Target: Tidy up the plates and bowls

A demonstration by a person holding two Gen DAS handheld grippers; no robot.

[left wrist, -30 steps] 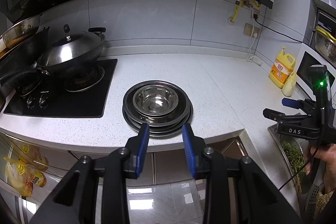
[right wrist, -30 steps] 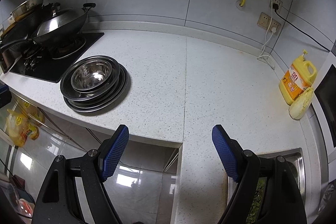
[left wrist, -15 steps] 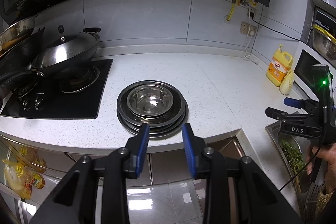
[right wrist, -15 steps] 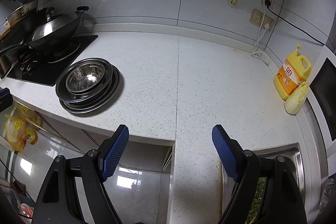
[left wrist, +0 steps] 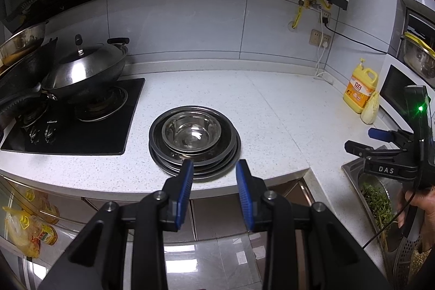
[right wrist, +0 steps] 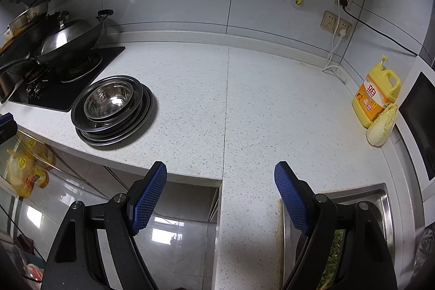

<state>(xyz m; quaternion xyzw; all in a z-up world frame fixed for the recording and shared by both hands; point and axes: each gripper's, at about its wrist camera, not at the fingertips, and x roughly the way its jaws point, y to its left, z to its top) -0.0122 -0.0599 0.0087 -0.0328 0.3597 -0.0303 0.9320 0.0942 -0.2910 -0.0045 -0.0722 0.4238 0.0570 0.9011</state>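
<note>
countertop point(right wrist: 244, 105) | plate-and-bowl stack point(right wrist: 112, 110) left | detergent bottle point(right wrist: 376, 94), cabbage point(right wrist: 382, 125) right

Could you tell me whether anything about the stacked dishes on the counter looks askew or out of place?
Slightly: the stack of round steel plates is not flush, with upper rims offset from lower ones. The steel bowl sits upright on top. Nothing is spilled.
</note>
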